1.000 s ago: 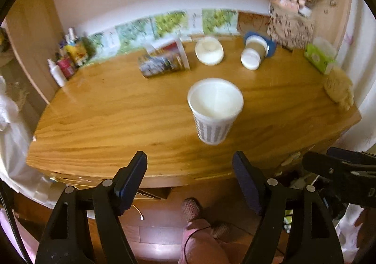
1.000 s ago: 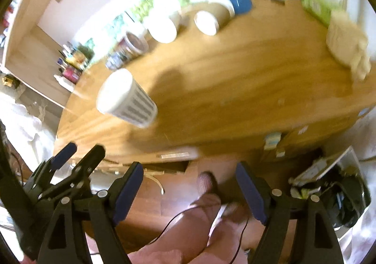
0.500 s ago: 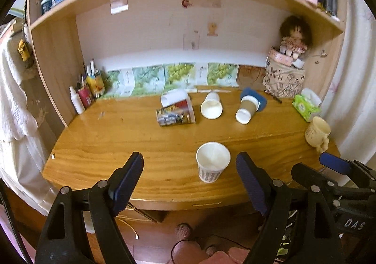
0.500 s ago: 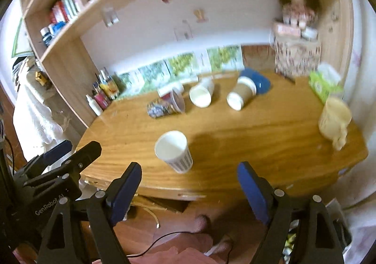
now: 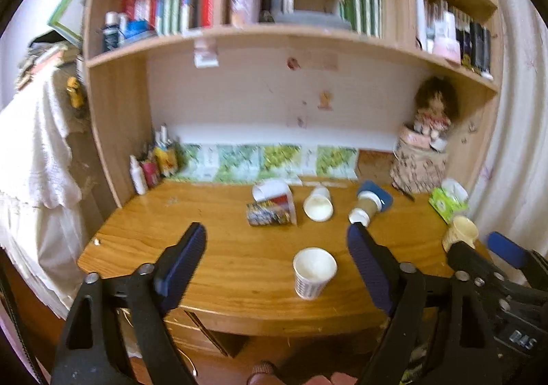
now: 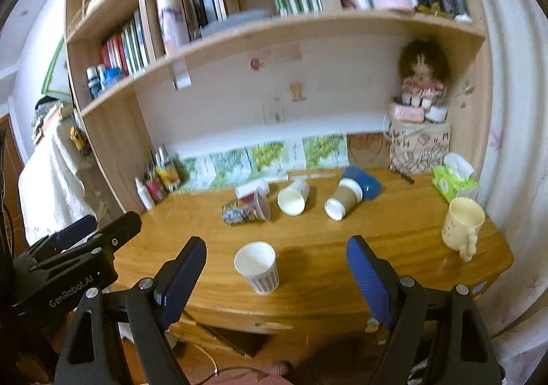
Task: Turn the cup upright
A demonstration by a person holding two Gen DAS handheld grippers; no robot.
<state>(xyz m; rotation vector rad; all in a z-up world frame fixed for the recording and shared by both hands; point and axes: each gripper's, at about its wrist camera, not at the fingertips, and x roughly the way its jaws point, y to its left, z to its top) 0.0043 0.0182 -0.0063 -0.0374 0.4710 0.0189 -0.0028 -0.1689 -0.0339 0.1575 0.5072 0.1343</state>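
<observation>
A white paper cup with a grey pattern (image 5: 313,272) stands upright near the front edge of the wooden desk (image 5: 219,261); it also shows in the right wrist view (image 6: 257,266). Three cups lie on their sides farther back: a printed one (image 5: 272,210), a white one (image 5: 318,205) and a brown one with a white lid (image 5: 364,210). My left gripper (image 5: 275,268) is open and empty, held back from the desk. My right gripper (image 6: 275,273) is open and empty too, also back from the desk.
A cream mug (image 6: 462,225) stands at the desk's right end, beside a green tissue pack (image 6: 452,179). A blue bowl (image 6: 364,184) lies behind the brown cup. Bottles (image 6: 154,184) stand at the back left. A doll on a box (image 6: 421,131) sits back right. Bookshelves hang above.
Both grippers have pulled back and tilted up from the desk. The patterned cup now looks smaller and farther off, still upright, and the shelves have come into view.
</observation>
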